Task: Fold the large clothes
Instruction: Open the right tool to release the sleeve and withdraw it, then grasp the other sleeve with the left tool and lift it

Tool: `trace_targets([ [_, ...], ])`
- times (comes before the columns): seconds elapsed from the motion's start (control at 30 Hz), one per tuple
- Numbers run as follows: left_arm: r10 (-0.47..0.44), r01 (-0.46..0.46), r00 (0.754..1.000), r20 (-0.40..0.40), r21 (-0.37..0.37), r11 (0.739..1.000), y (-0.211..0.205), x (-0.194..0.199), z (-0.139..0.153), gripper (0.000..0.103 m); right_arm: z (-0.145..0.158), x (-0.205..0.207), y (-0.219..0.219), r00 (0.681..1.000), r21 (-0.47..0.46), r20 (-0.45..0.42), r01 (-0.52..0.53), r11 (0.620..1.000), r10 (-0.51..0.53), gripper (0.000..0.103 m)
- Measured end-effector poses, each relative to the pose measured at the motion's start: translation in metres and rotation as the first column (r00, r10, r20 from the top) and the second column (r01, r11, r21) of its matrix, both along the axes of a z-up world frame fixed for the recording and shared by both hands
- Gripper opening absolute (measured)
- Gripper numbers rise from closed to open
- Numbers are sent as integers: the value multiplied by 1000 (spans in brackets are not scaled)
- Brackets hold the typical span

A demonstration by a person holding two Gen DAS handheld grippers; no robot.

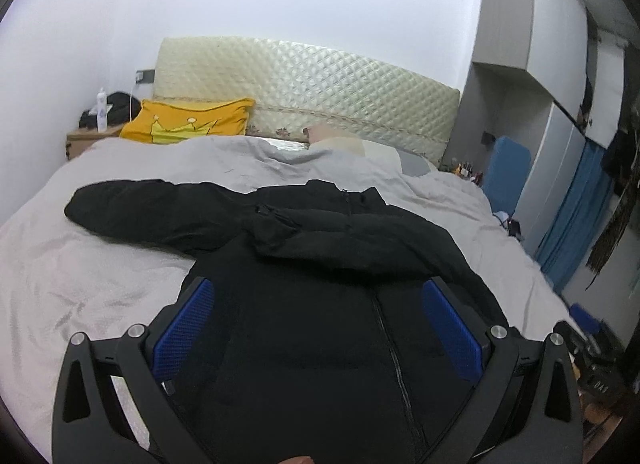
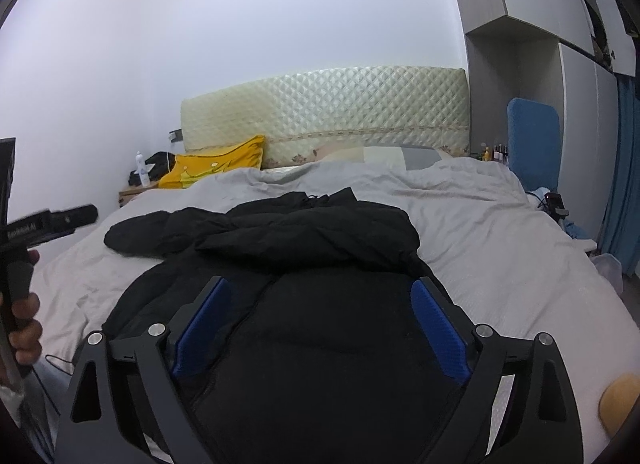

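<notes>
A large black padded jacket [image 1: 320,248] lies front-up on the grey bed sheet [image 1: 100,276], zip down its middle. One sleeve is folded across the chest; the other sleeve [image 1: 132,208] stretches out to the left. My left gripper [image 1: 318,296] is open above the jacket's lower body, blue pads spread wide and empty. The jacket also shows in the right wrist view [image 2: 312,240]. My right gripper [image 2: 320,296] is open and empty above the jacket's lower part. The left gripper's handle [image 2: 48,220], held by a hand, shows at the left edge of the right wrist view.
A yellow pillow [image 1: 188,122] and a quilted cream headboard [image 1: 312,92] stand at the bed's far end. A bedside table with a bottle [image 1: 102,110] is at the back left. Wardrobes and a blue curtain [image 1: 576,216] line the right side.
</notes>
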State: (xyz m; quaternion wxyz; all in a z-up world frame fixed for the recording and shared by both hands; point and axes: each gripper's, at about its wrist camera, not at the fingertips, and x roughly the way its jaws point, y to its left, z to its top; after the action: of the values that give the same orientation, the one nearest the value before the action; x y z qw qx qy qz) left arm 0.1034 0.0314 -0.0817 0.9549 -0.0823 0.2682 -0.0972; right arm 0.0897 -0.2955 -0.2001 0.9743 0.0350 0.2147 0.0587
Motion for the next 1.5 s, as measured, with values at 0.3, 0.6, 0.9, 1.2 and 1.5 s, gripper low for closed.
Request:
trace_targets([
  [0.3,37,-35,999,-8,136,990,45,52,14,103,-7,6,-6,1000,13,-2,30,999,-30,95],
  [0.6,88,-80,995,-46,150,985,120,105,28,103,-14,7,-16,998,46,-18,60,997,-60,96],
  [0.9,195,-187,968,-159,61,980,219,182,1,103,-21,11,-22,995,59,-33,95,994,-93,97],
  [1.2,278,-349,898,-341,-167,922,320,223,-90,102,-25,22,-10,991,48,-51,123,991,-121,103],
  [1.5,292,-477,853,-434,-416,774,391,237,-179,102,-33,42,11,988,27,-70,143,989,-141,103],
])
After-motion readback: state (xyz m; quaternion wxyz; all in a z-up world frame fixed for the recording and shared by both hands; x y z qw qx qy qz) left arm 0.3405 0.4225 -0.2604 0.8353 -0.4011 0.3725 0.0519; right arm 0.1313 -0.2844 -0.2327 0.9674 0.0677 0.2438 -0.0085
